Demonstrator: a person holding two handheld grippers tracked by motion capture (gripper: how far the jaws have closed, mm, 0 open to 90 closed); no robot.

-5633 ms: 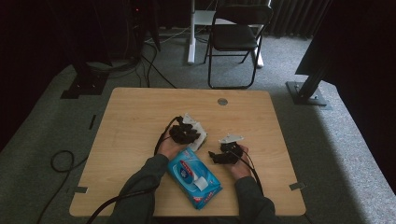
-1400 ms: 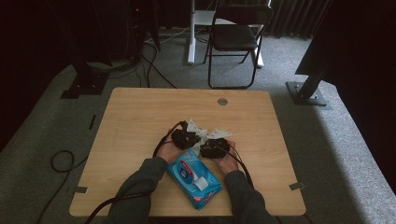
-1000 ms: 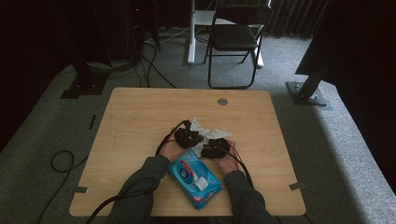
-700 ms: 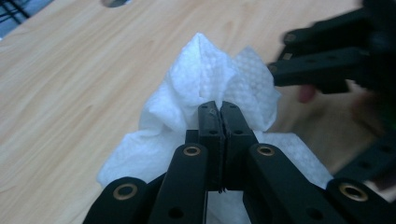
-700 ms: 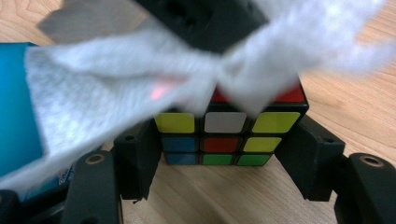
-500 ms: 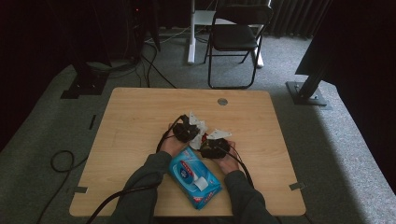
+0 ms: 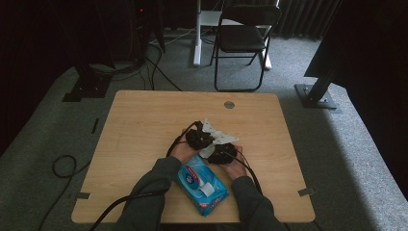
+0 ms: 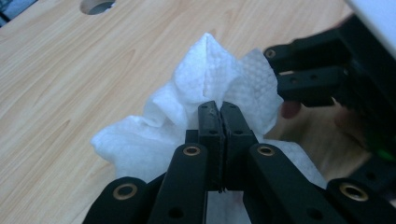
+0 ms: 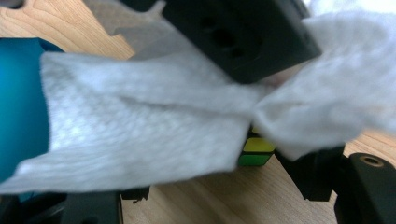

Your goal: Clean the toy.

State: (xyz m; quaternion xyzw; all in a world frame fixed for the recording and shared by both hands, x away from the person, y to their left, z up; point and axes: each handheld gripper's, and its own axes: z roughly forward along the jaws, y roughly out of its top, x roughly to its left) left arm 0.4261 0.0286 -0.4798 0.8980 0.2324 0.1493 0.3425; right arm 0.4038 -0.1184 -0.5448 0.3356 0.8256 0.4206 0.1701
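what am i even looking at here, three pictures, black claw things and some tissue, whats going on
A person sits at a wooden table and holds a tool in each hand: a hand-held gripper with two black jaws. The wide picture comes from a fixed camera above the table. The other two come from small cameras riding on each tool, looking along its jaws.

The left hand-held gripper is shut on a white wipe, pinching its crumpled cloth. The right hand-held gripper sits close beside it; the wipe drapes across its camera, and a small cube with yellow and green tiles shows between its jaws, apparently held. A blue pack of wipes lies between the forearms.
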